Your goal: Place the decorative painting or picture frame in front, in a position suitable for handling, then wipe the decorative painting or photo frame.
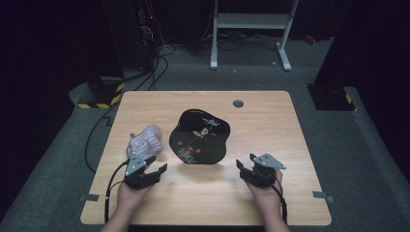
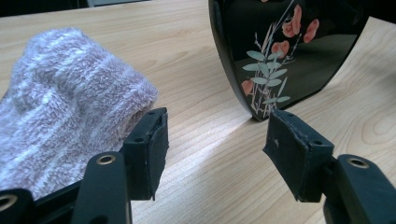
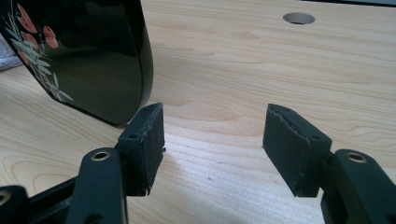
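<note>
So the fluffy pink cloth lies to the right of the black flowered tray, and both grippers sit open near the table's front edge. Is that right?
Not quite. The fluffy pink cloth lies to the left of the black flowered tray, close to the left gripper, as the high view shows. The rest holds: the left gripper and the right gripper sit open near the front edge of the table, with nothing between their jaws.

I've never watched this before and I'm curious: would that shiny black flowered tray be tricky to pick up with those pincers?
Probably somewhat. The black tray looks glossy and lacquered, so the pads may slip on it. It seems rigid and shallow, so it should keep its shape rather than flop. Its thin rim lies low on the table, which may make getting a jaw underneath awkward.
</note>
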Available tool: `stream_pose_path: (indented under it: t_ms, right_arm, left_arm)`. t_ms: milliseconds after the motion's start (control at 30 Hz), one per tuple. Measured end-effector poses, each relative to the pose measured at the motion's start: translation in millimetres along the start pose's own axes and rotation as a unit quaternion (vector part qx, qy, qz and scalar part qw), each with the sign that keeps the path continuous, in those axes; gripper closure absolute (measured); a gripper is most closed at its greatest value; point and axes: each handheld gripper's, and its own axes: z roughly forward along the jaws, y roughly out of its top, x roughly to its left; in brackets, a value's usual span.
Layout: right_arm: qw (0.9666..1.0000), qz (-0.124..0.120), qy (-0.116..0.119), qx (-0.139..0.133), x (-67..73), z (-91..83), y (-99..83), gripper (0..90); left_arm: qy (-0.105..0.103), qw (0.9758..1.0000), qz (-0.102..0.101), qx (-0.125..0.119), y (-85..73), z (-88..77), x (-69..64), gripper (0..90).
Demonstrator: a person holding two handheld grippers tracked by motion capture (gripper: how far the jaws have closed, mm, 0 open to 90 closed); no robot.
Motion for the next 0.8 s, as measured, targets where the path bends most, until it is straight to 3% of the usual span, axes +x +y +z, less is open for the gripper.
stream_pose_path:
  t_ms: [200,400,800]
  right_arm:
    - [0.9999,-0.009,0.004,0.003,6.2,2.1,-0.6,38.3]
    - [0.9998,-0.014,0.011,0.005,9.0,3.2,0.5,38.1]
    - [0.9996,-0.021,0.016,0.008,10.1,-3.2,-4.2,37.4]
  left_arm:
    - [-0.001,0.9999,-0.009,-0.014,3.0,-4.8,-0.3,39.6]
    - [-0.006,1.0,-0.001,-0.002,1.2,-1.2,-3.6,39.5]
    - [-0.018,0.9998,0.003,-0.008,7.2,2.3,-11.1,39.7]
